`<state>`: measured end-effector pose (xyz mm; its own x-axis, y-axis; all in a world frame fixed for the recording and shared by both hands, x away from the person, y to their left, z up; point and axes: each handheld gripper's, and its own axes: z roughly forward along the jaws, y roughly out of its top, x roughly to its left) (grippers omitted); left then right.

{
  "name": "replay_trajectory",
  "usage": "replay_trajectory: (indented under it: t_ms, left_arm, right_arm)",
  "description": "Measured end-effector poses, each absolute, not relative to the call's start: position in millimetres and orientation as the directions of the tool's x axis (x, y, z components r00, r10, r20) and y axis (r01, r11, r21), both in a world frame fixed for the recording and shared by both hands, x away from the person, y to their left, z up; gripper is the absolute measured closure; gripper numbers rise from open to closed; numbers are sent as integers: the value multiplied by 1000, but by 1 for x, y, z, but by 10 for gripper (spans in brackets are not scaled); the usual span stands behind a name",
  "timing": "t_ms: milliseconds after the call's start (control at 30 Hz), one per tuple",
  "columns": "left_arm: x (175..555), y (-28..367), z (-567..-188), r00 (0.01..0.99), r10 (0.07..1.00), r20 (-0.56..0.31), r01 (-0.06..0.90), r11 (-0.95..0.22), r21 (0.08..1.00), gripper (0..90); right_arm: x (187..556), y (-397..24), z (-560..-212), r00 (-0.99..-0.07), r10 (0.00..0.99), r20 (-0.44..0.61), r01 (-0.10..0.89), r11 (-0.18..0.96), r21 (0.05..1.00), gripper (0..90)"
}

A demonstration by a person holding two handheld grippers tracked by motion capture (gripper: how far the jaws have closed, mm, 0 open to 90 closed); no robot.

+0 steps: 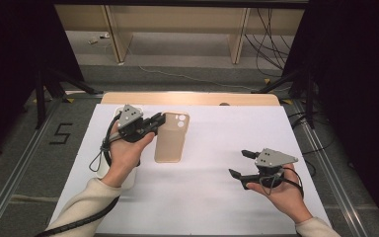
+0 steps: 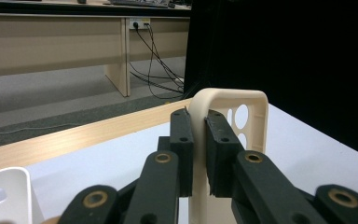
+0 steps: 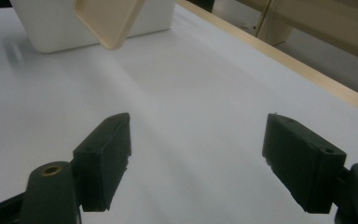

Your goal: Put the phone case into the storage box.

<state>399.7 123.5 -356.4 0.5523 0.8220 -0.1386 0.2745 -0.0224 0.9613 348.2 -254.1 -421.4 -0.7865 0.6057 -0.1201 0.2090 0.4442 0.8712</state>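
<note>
Left fingers [image 2: 199, 140] clamped on phone case [image 2: 228, 105] edge | right fingers [image 3: 196, 163] wide apart, holding nothing

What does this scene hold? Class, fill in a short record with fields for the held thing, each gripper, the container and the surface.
Held thing: beige phone case, lifted off the table, camera cutouts at its far end
Left gripper: shut on the case's side wall near one corner
Right gripper: jaws wide open, nothing between them, low over the sheet
Container: white box, beside the left hand
Surface: white sheet on a wooden-edged table
</note>
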Motion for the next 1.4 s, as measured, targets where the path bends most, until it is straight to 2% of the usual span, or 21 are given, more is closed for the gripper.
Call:
replay_trajectory:
  t_ms: [1400]
  left_arm:
    - [410,144,-346,522,844,-125,246,-9,969,824]
  right_arm:
    - [349,-257,-424,-774,627,-95,228,414,881,257]
